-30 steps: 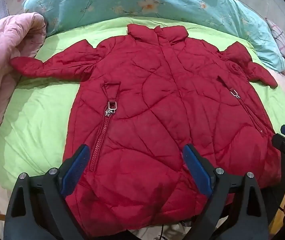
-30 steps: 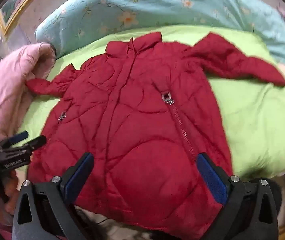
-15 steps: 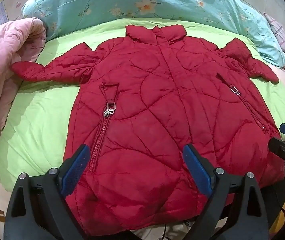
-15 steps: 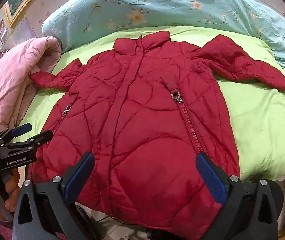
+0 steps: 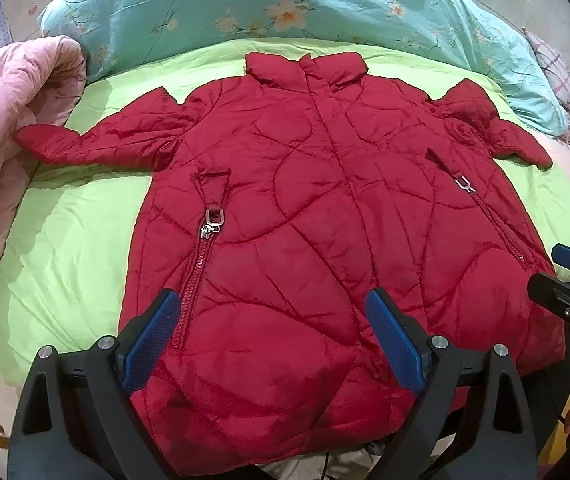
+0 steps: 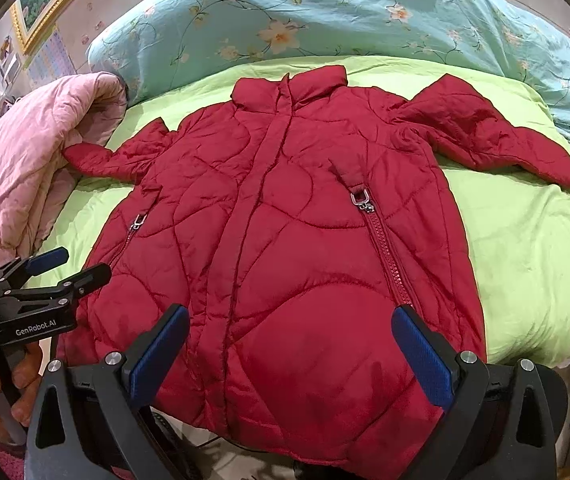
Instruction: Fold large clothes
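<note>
Left tool (image 5: 273, 336) and right tool (image 6: 289, 356) released above red coat (image 5: 325, 220) hem, green sheet (image 5: 65, 232) bare at both sides

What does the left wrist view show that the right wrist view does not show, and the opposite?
Only the left wrist view shows the right gripper, at its right edge beside the jacket's hem. Only the right wrist view shows the left gripper from outside, the hand that holds it, and a gold picture frame on the wall. Both show the red jacket lying flat, front up, on the green cover, with the pink quilt and the floral bedding.
</note>
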The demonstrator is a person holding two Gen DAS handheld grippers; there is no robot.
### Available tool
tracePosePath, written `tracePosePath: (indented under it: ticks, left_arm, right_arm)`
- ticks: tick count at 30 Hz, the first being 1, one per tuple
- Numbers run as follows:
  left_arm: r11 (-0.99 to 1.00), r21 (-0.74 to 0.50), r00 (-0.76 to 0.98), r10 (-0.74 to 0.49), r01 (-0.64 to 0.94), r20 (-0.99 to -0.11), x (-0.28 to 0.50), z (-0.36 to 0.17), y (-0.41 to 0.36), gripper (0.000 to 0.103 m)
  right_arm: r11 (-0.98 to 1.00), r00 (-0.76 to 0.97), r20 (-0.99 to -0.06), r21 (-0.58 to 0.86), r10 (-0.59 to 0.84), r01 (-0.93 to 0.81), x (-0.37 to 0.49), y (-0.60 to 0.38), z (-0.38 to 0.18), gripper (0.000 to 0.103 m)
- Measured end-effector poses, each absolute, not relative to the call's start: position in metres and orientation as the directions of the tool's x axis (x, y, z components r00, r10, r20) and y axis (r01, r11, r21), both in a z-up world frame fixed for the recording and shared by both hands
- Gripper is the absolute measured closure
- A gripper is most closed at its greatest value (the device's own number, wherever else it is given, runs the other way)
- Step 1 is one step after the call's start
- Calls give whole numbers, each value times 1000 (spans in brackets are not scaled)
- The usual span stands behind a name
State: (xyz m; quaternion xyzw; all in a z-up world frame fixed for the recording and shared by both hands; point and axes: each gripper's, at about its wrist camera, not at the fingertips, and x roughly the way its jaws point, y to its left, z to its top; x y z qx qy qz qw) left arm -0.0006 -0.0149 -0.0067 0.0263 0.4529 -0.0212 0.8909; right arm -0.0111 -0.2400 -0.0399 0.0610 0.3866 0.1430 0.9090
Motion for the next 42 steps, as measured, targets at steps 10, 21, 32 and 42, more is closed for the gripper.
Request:
tracePosePath:
  ticks: [10,21,32,42]
  left_arm:
    - [998,18,588,-20,58,-809,1,-6,-17,9]
    - [998,12,601,-30,65,-799,-2,-1,-16,9]
    - [998,9,604,-34,68,-796,-3,1,-15,9]
    - [998,8,604,-35,69,-796,-3,1,-15,9]
  right_arm:
    - [951,668,-677,224,309,-213,-9,-238,-39,2]
    - [954,686,-664,209,299,-214,-14,-237,-31,2]
    - [955,688,-661,203,298,-219,-15,-234,-28,2]
    - [955,688,-662,199,295,-218,-16,-234,-28,2]
